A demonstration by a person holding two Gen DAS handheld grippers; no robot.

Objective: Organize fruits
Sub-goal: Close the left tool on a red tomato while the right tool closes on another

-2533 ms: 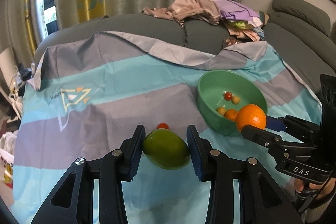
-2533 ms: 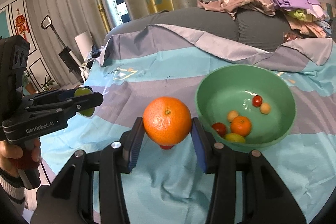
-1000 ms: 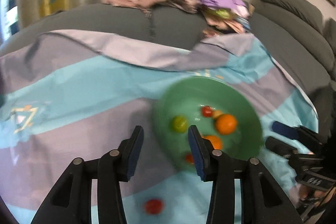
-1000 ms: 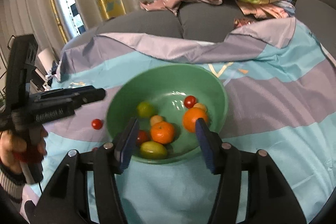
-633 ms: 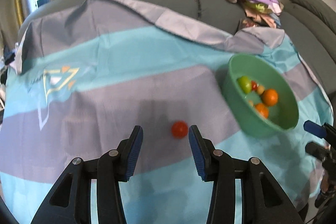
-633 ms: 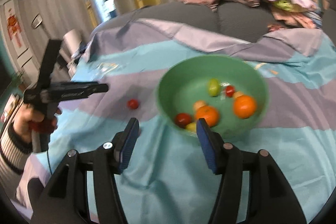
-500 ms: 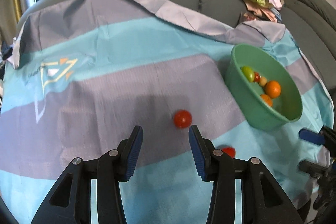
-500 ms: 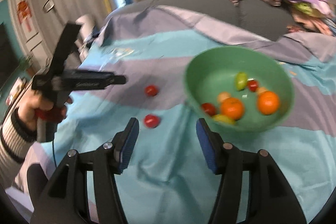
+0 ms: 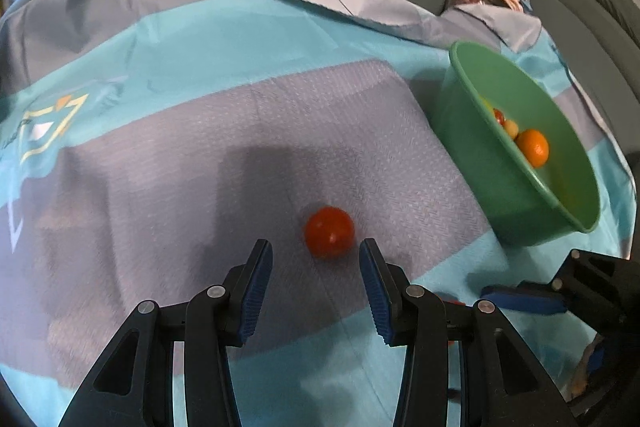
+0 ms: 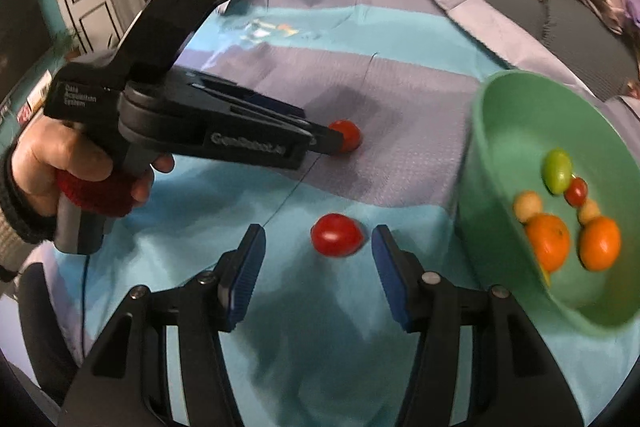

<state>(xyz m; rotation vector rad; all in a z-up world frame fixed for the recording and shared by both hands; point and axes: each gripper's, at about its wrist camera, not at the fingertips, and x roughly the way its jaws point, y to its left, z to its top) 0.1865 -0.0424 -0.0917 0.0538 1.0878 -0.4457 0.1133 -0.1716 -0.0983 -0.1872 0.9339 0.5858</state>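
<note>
L gripper (image 9: 316,259) is unclenched, jaws apart w/ a tomato (image 9: 329,237) just ahead of the tips on the grey stripe of the cloth (image 9: 160,167), not touched. R gripper (image 10: 318,249) is released too (jaws have just been closing), a 2nd tomato (image 10: 337,235) betw. its pads, untouched. Bowl (image 10: 500,131) w/ oranges, green fruit sits near the cloth's right edge.
</note>
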